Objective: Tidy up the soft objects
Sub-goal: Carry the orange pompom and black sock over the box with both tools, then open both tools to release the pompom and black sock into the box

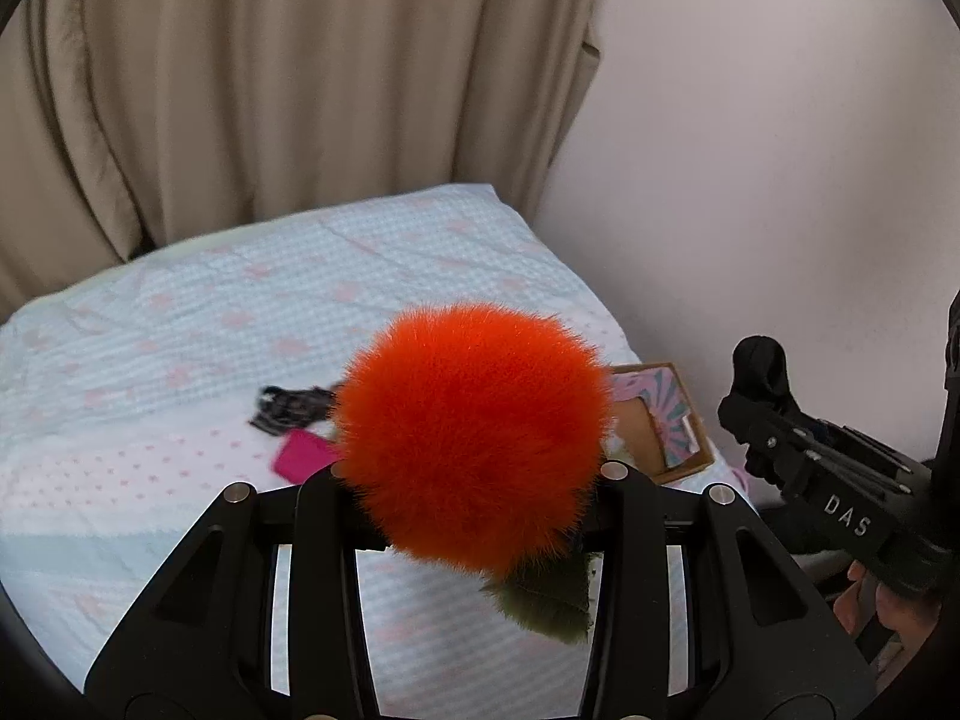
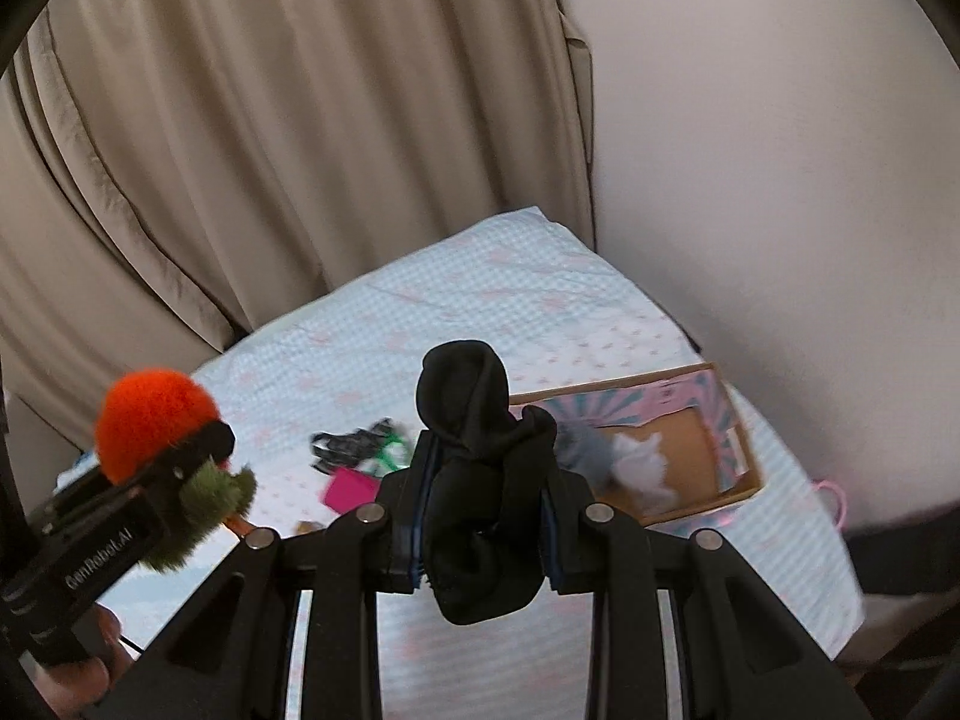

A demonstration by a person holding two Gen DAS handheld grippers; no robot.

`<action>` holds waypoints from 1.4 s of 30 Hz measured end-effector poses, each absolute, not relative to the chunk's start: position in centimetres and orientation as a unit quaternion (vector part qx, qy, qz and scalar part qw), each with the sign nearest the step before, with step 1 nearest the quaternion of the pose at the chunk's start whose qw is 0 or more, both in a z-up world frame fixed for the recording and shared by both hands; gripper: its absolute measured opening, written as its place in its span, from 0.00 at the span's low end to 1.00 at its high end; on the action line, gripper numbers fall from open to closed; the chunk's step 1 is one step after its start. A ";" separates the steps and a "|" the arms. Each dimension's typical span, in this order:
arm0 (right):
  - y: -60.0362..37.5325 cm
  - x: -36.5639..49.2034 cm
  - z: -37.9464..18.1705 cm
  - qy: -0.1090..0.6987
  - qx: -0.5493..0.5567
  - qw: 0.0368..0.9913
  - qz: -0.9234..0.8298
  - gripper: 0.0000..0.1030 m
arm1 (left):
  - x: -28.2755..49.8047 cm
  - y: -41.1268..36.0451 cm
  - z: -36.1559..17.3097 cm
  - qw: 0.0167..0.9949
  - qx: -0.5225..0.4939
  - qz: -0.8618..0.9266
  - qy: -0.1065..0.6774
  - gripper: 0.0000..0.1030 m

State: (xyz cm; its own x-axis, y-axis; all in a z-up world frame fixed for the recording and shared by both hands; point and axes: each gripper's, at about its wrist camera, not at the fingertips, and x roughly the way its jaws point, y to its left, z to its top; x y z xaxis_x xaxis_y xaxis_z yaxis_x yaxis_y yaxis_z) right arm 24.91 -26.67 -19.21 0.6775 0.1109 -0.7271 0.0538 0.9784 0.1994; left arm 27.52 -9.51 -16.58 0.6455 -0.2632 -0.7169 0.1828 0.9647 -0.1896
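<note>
Gripping orange pompom (image 1: 474, 438), "GenRobot.AI" left claw (image 2: 207, 456); "DAS" right claw (image 2: 486, 516) pinching black sock (image 2: 480, 480).

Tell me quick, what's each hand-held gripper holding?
Left hand-held gripper: closed on the orange pom-pom.
Right hand-held gripper: closed on the black sock.

Quick count: two tools, the left tool (image 2: 198, 450) and the right tool (image 2: 486, 516). One orange pompom (image 1: 474, 438), one black sock (image 2: 480, 450), one cardboard box (image 2: 741, 450) with two fluffy balls (image 2: 642, 456), one pink card (image 2: 348, 489), one bed (image 2: 480, 312).
</note>
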 end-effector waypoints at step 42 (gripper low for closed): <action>-41.4 43.8 -43.5 0.611 0.103 0.781 0.076 1.00 | 41.5 -28.9 -40.7 0.775 0.066 -0.154 0.609 1.00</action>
